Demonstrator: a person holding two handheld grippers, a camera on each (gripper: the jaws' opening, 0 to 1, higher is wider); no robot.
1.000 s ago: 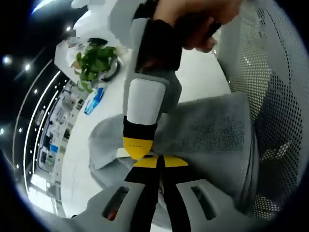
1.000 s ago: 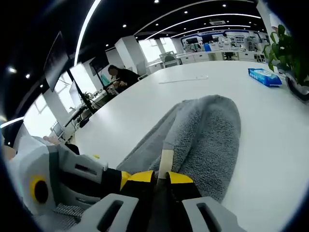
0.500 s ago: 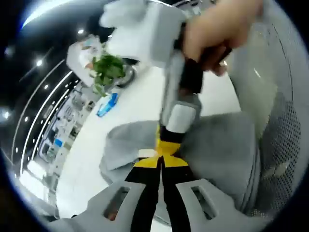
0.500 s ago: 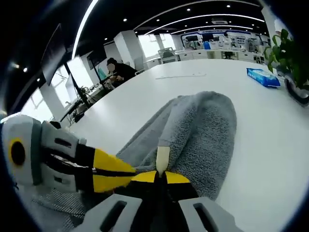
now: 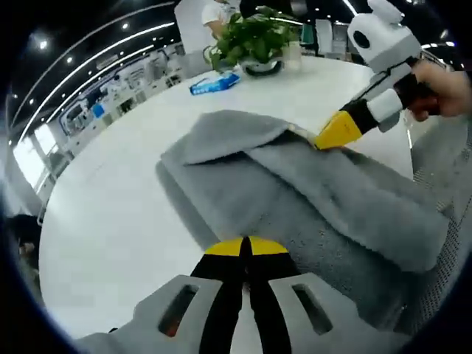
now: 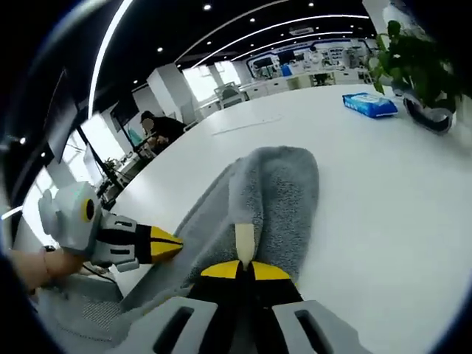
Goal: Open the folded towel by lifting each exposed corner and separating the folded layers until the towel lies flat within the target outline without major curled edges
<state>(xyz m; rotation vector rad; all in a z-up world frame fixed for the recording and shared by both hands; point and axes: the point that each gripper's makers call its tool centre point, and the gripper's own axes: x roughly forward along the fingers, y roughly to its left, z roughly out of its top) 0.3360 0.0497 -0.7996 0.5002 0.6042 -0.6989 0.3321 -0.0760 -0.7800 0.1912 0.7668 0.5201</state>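
Note:
A grey towel lies folded on the white table, its layers partly drawn apart. My left gripper is shut on the towel's near edge at the bottom of the left gripper view. My right gripper comes in from the right there, shut on a corner of the upper layer beside a pale label. In the right gripper view the right gripper pinches the towel at that label, and the left gripper holds the towel's edge at the left, with a hand behind it.
A potted plant and a blue packet stand at the table's far side. A mesh chair is close behind the towel. A person sits at a far desk. Bare white table lies beside the towel.
The two grippers were pinching the towel close together; now they have drawn apart, each still holding it, and the layers have spread wider on the table.

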